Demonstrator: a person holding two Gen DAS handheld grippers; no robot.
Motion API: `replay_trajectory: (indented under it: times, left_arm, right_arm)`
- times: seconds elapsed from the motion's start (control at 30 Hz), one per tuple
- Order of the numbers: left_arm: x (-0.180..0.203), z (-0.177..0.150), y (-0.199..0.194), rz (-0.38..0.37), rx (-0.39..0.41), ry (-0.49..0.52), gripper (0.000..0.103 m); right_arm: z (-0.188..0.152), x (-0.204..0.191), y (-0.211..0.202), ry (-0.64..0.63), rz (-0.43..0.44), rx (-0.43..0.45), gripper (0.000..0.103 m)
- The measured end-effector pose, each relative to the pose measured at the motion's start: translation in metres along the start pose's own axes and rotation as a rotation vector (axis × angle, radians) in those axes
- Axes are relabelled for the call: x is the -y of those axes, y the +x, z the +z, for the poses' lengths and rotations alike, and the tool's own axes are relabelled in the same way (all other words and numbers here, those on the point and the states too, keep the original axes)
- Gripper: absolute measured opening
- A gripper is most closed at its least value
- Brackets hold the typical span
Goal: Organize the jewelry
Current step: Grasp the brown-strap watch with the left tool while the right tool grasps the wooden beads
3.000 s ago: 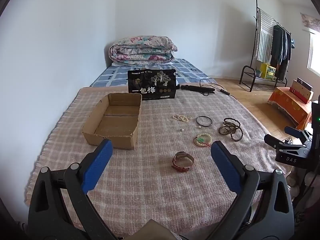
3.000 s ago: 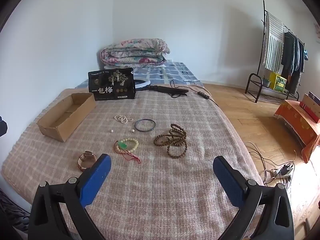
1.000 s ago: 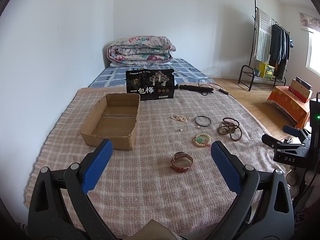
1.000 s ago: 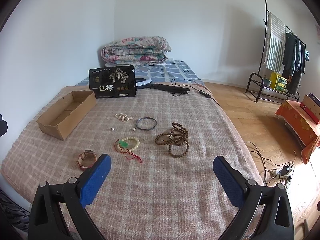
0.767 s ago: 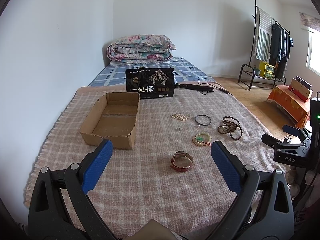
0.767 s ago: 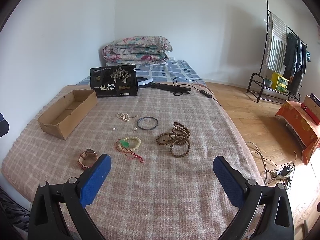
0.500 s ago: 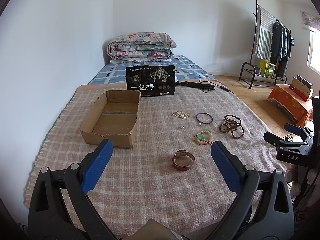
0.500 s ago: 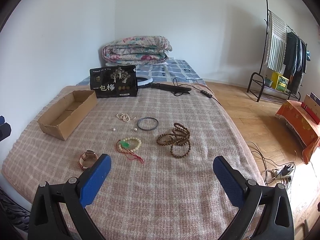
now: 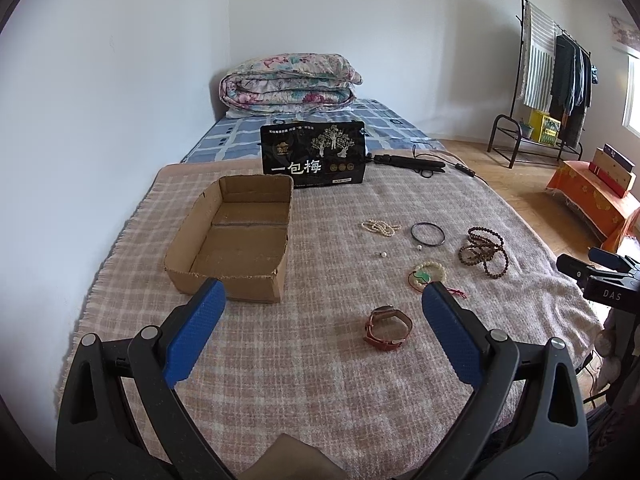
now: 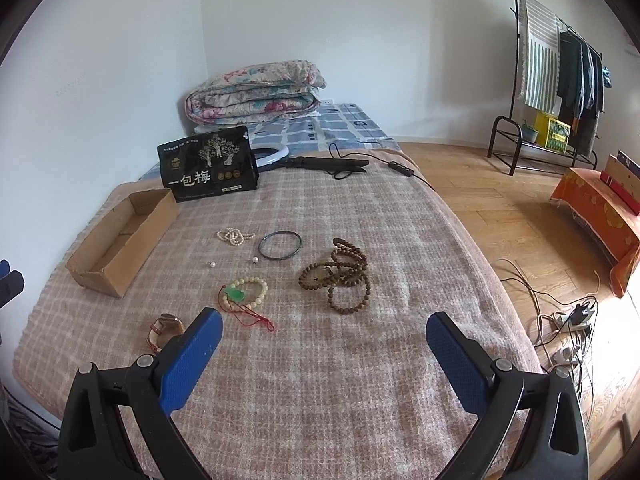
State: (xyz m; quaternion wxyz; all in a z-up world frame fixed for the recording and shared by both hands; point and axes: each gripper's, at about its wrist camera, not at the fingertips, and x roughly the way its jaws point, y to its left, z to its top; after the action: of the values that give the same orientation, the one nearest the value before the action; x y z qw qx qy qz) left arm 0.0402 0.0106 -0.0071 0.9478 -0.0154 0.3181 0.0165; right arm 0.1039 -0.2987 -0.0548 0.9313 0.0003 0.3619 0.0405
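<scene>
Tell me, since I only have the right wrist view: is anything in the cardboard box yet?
Observer: No. The left wrist view looks straight into the cardboard box, and its floor is bare.
Operator: The wristwatch is half hidden here. Is it gripped?
Observer: No. It lies free on the blanket with its strap curled in a loop, nothing touching it.
Operator: I see only a sliver of the left gripper. Is it open or shut?
Observer: Open. Its blue fingers are spread wide and hold nothing, and the wristwatch lies just ahead, nearer the right one.
</scene>
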Motion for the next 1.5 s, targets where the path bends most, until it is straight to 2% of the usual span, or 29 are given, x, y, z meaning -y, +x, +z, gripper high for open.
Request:
replay_trajectory:
  times: [0.2, 0.4, 0.43, 0.67, 0.7, 0.8, 0.9, 0.97, 1.1, 1.2, 1.27, 1.5]
  left_arm:
    - [-0.004, 0.01, 0.026, -0.042, -0.071, 0.018, 0.1]
    - [-0.004, 0.011, 0.059, -0.09, -0.166, 0.032, 0.099]
    - [-0.002, 0.01, 0.064, -0.102, -0.184, 0.036, 0.093]
    - [0.01, -0.004, 0.108, -0.213, -0.351, 0.011, 0.073]
    - [0.011, -0.006, 0.113, -0.225, -0.374, 0.002, 0.067]
    - [0.012, -0.014, 0.128, -0.267, -0.439, -0.03, 0.064]
    - [0.012, -0.024, 0.143, -0.295, -0.505, -0.059, 0.055]
    - [0.014, -0.027, 0.149, -0.317, -0.526, -0.069, 0.055]
    - [0.014, -0.032, 0.165, -0.349, -0.576, -0.115, 0.051]
    - [0.013, -0.036, 0.176, -0.353, -0.608, -0.148, 0.048]
    - [0.012, -0.038, 0.181, -0.363, -0.622, -0.163, 0.048]
    - [0.013, -0.045, 0.196, -0.349, -0.651, -0.157, 0.041]
  right_arm:
    - [0.011, 0.017, 0.022, -0.001, -0.054, -0.042, 0.103]
    - [0.022, 0.028, 0.046, 0.012, -0.031, -0.042, 0.103]
    - [0.025, 0.028, 0.051, 0.008, -0.035, -0.048, 0.103]
    - [0.044, 0.025, 0.093, -0.035, -0.03, -0.123, 0.102]
    - [0.046, 0.025, 0.1, -0.036, -0.02, -0.142, 0.102]
    - [0.05, 0.029, 0.123, -0.006, 0.018, -0.213, 0.096]
    - [0.05, 0.036, 0.146, 0.033, 0.041, -0.274, 0.095]
    - [0.05, 0.039, 0.16, 0.051, 0.039, -0.304, 0.091]
    - [0.052, 0.037, 0.183, 0.053, 0.053, -0.354, 0.091]
    - [0.051, 0.034, 0.2, 0.054, 0.045, -0.4, 0.089]
    - [0.049, 0.033, 0.209, 0.053, 0.032, -0.423, 0.084]
    - [0.046, 0.036, 0.236, 0.082, 0.019, -0.475, 0.081]
